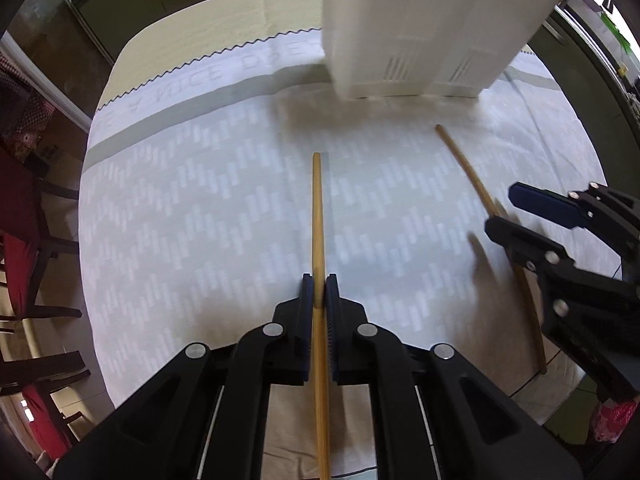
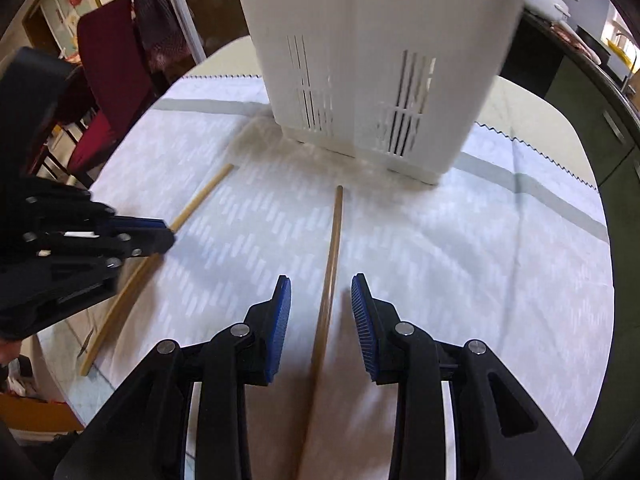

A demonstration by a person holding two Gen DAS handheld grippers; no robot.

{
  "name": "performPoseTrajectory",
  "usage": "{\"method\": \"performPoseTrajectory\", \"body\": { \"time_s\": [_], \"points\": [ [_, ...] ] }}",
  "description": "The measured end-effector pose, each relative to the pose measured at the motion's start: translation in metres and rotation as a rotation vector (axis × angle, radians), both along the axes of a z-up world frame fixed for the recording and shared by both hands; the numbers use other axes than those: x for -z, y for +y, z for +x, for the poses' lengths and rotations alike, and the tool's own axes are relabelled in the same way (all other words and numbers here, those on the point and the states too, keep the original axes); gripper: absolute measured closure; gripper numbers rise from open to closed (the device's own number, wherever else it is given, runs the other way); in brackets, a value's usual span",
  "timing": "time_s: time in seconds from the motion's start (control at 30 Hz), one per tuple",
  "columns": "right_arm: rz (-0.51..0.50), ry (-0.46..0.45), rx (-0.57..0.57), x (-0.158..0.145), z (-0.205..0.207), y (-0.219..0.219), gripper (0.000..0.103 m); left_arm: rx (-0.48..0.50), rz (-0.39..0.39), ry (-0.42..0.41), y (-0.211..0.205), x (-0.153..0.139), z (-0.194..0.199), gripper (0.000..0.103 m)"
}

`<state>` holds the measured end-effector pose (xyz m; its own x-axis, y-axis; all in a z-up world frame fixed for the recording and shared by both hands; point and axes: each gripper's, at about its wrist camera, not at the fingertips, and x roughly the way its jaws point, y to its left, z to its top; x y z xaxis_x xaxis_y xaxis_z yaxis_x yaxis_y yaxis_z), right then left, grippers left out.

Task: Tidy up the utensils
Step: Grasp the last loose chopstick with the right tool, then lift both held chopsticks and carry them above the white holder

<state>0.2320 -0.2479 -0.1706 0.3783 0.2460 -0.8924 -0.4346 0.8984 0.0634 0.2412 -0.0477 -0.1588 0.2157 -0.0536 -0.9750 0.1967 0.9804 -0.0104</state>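
My left gripper (image 1: pixel 319 292) is shut on a wooden chopstick (image 1: pixel 317 208) that runs straight ahead along its fingers, just over the patterned cloth. A second wooden chopstick (image 1: pixel 468 172) lies on the cloth to the right, with my right gripper (image 1: pixel 503 209) over its middle. In the right wrist view this chopstick (image 2: pixel 332 236) passes between the blue pads (image 2: pixel 282 312) of my right gripper (image 2: pixel 320 280), which stand open and apart from it. My left gripper (image 2: pixel 168 234) shows at the left, clamped on its chopstick (image 2: pixel 200 196). A white slotted utensil holder (image 2: pixel 380 60) stands upright beyond both chopstick tips.
A white-and-grey patterned cloth (image 1: pixel 200 200) covers the round table. Its near edge drops off behind the chopstick ends. Red-cushioned chairs (image 2: pixel 108 80) stand off the table's left side, and dark cabinets (image 2: pixel 592 120) stand behind at the right.
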Motion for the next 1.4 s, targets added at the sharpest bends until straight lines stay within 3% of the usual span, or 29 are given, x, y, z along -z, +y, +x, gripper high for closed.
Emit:
{"method": "performPoseTrajectory", "body": {
  "time_s": [0.4, 0.53, 0.97, 1.13, 1.4],
  "points": [
    [-0.057, 0.022, 0.007, 0.012, 0.016, 0.017, 0.073, 0.001, -0.011, -0.008, 0.018, -0.003, 0.003, 0.096],
    [-0.044, 0.039, 0.030, 0.012, 0.025, 0.008, 0.095, -0.005, -0.025, 0.005, 0.014, -0.006, 0.005, 0.096],
    [-0.033, 0.044, 0.019, 0.012, 0.028, 0.011, 0.097, 0.007, 0.000, 0.015, 0.011, -0.006, 0.026, 0.097],
    [0.038, 0.006, 0.019, -0.012, 0.014, -0.006, 0.097, -0.012, -0.020, -0.005, 0.013, -0.006, 0.021, 0.097],
    [0.141, -0.121, 0.026, -0.076, -0.018, -0.039, 0.097, 0.001, -0.060, -0.144, 0.021, -0.069, 0.007, 0.097]
  ]
}}
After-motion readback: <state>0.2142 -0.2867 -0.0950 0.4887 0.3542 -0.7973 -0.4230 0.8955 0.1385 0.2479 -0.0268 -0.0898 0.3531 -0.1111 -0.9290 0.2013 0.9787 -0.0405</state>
